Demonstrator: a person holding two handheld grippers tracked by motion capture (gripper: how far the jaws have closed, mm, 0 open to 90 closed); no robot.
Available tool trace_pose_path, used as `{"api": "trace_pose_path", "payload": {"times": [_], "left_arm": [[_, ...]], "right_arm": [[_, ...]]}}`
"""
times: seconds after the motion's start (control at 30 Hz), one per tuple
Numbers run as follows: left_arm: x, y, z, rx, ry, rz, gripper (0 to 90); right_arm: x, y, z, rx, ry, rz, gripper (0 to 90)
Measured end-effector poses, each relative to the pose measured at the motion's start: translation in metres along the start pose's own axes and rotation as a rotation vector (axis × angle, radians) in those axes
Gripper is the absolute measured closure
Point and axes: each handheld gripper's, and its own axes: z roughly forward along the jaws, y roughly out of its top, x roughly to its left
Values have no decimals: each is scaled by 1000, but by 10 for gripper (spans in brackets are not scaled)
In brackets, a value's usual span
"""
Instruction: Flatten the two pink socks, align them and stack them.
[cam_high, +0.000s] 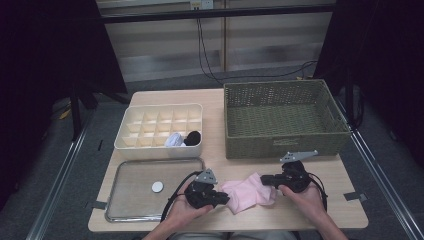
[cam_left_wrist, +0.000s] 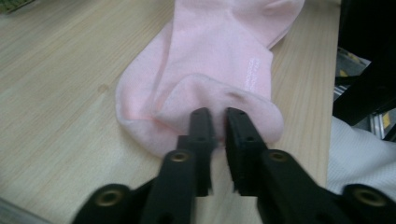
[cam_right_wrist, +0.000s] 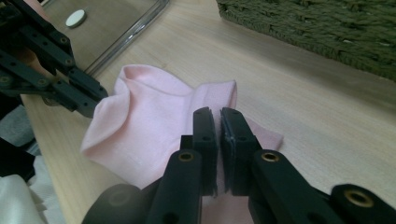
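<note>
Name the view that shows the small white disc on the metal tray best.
The high view: the white disc lies whole and unblocked on the metal tray, seen from above. The right gripper view catches the disc at the top left corner, slanted, beside the left gripper's linkage. The left gripper view looks at the pink sock.

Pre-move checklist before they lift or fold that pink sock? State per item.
1. Left tongs shut on the pink sock: ok, jaws pinch a raised fold at its near end.
2. Right tongs shut on the sock's other end: ok, jaws closed with fabric between them.
3. Sock lying on the table, off the tray: ok.
4. Free cells in the white organizer: ok, most look empty; two at its front right hold rolled items.
5. Green basket empty: ok.
6. Grip firm enough to lift: cannot tell.
</note>
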Motion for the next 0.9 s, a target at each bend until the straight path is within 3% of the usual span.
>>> {"api": "trace_pose_path", "payload": {"times": [0.17, 0.3, 0.4, 0.5, 0.6, 0.73, 0.83, 0.9], "left_arm": [[3, 4, -8, -21, -2, -1, 886], [8, 11, -17, -62, 8, -13, 887], [9, 16, -21, -68, 22, 7, 887], [16, 14, -15, -44, 46, 11, 887], [24, 9, -10, -43, 53, -16, 894], [26, 8, -17, -61, 55, -36, 884], [29, 8, -23, -90, 49, -56, 819], [30, 9, -26, -104, 42, -63, 720]], "right_arm": [[-1, 1, -5, -16, 31, 35, 856], [-4, 0, -13, -23, 28, 57, 858], [-3, -4, -19, -20, 14, 65, 859], [-6, -10, -20, -26, 9, 73, 859], [-7, -13, -15, -23, -1, 74, 859], [-9, -14, -10, -4, -3, 67, 858], [-10, -13, -7, 1, -6, 64, 857], [-11, -12, -6, -4, -6, 66, 857]]}}
